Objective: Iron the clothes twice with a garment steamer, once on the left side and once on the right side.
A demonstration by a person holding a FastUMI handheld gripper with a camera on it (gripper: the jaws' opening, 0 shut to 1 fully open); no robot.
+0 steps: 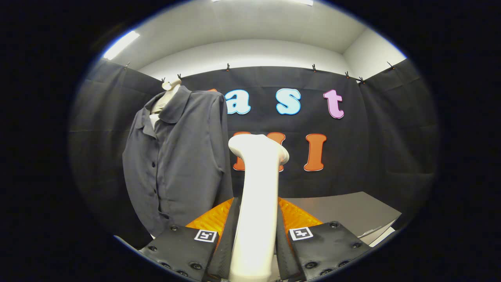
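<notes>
Gripper [256, 235] clamped on the steamer [257, 196]; both fingers press its upright handle, head pointing to 12 o'clock. Shirt [178, 156] hangs on a mannequin [169, 94] at 10 o'clock, beyond the fingers. Grey table [352, 207] lies at 4 o'clock.

Claw [256, 219] fingers clamped tight on steamer [256, 184] handle.

Black cloth wall [372, 156] hung behind and to both sides, pinned along its top edge by small clips [314, 67]. Above it, pale upper wall and white ceiling [250, 27], with a bright light strip [121, 44] on one side. Grey counter [352, 209] low down, meeting the cloth, edged with pale sheets [381, 235] at its corner.
</notes>
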